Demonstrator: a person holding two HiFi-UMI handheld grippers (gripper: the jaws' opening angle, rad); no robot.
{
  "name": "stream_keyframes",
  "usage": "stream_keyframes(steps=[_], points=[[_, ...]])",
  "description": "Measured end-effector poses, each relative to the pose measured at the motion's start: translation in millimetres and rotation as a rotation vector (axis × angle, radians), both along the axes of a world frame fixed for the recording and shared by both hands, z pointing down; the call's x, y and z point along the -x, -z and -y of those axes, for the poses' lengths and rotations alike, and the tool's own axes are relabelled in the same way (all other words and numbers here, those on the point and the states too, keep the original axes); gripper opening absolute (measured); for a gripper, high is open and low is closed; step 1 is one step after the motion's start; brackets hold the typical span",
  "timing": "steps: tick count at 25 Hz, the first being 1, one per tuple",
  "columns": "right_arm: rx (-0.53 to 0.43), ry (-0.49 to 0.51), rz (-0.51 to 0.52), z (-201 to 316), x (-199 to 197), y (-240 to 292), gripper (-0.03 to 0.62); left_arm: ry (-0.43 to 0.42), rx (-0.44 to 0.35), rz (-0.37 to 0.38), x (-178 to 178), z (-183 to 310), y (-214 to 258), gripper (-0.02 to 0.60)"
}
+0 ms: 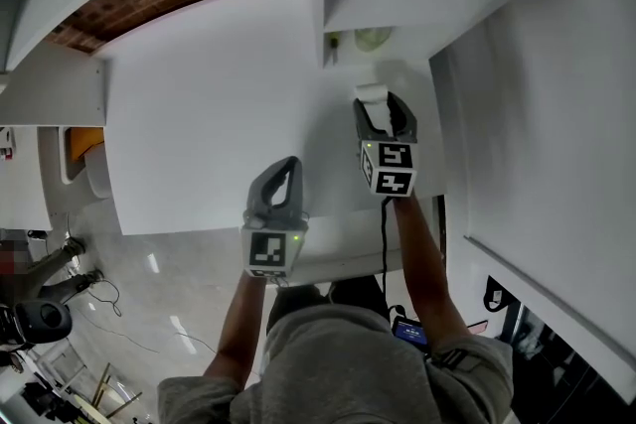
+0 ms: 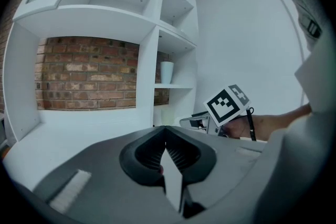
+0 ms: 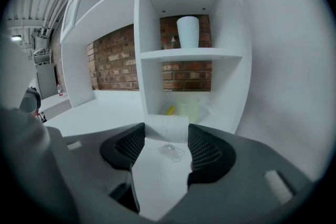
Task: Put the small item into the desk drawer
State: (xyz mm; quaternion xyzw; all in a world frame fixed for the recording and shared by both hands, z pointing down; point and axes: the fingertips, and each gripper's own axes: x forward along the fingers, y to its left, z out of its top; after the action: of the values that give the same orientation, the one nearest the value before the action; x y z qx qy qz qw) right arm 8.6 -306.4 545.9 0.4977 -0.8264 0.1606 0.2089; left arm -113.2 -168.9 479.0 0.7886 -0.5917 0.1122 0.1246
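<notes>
jaws of the left gripper were clenched, pad against pad, with nothing between them. we held that gripper low over the front edge of the white desk, tips pointing toward the back, its marker cube nearest to us. behind the open stretch of desk ran a brick wall, framed by white shelving.

further right and deeper in, the right gripper reached close to the shelf unit. its jaws stood apart and grasped the small item, a pale frosted piece that filled the gap between the two pads at their tips. in the head view the same item showed as a white shape at the end of that gripper, over the desk just in front of the lowest cubby. we could not tell whether it touched the desk.

inside that cubby, right behind the item, lay a yellow thing beside a pale green one; both were too blurred for us to name. on the shelf above them a white cup stood upright. a plain white wall closed the scene on the right.
</notes>
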Motion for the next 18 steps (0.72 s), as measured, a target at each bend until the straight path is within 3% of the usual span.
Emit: stream_keyframes(steps=[18], points=[[-0.122, -0.034, 0.033, -147, -2, 99, 0.262, -0.051, -0.099, 0.011, 6, -89, 66, 0.012]])
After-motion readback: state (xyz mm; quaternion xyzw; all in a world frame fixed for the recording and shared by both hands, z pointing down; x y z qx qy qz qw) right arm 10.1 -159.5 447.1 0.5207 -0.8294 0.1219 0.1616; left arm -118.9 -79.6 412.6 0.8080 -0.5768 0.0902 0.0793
